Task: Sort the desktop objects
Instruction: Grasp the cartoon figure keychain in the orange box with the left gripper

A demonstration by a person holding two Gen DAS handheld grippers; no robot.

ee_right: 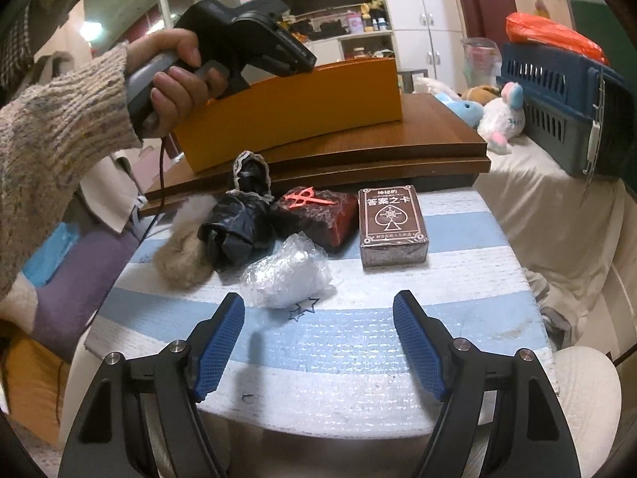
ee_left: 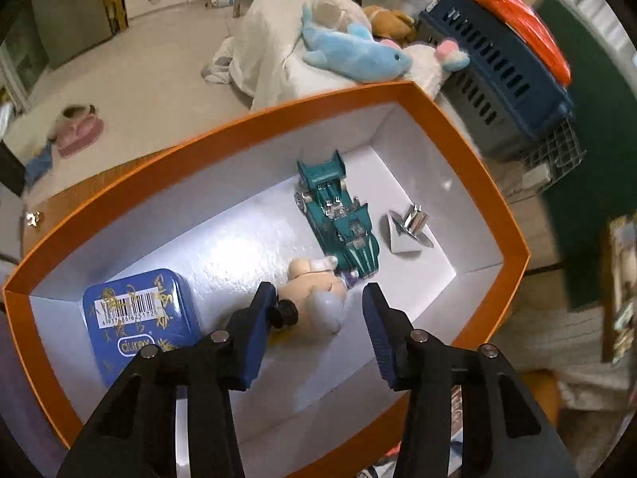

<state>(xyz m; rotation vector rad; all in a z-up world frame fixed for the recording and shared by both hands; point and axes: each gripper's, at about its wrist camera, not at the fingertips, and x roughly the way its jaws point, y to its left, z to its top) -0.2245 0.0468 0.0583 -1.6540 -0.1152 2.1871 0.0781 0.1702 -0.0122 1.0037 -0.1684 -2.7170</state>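
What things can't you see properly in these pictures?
- Left wrist view: the small doll in the orange box is partly behind the left gripper fingers.
- Right wrist view: the box's inside is hidden by its own wall.
- Right wrist view: whatever the bubble wrap holds is blurred.

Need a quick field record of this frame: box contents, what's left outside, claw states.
container: orange box, white inside, on a wooden board
in box: blue tin, teal toy car, small figurine, silver spinning top
left claw: open, over the box, figurine between its fingers but not gripped
right claw: open, empty, above the striped mat
left to sort: bubble-wrap bundle, card box, red block, black bundle, fur tuft
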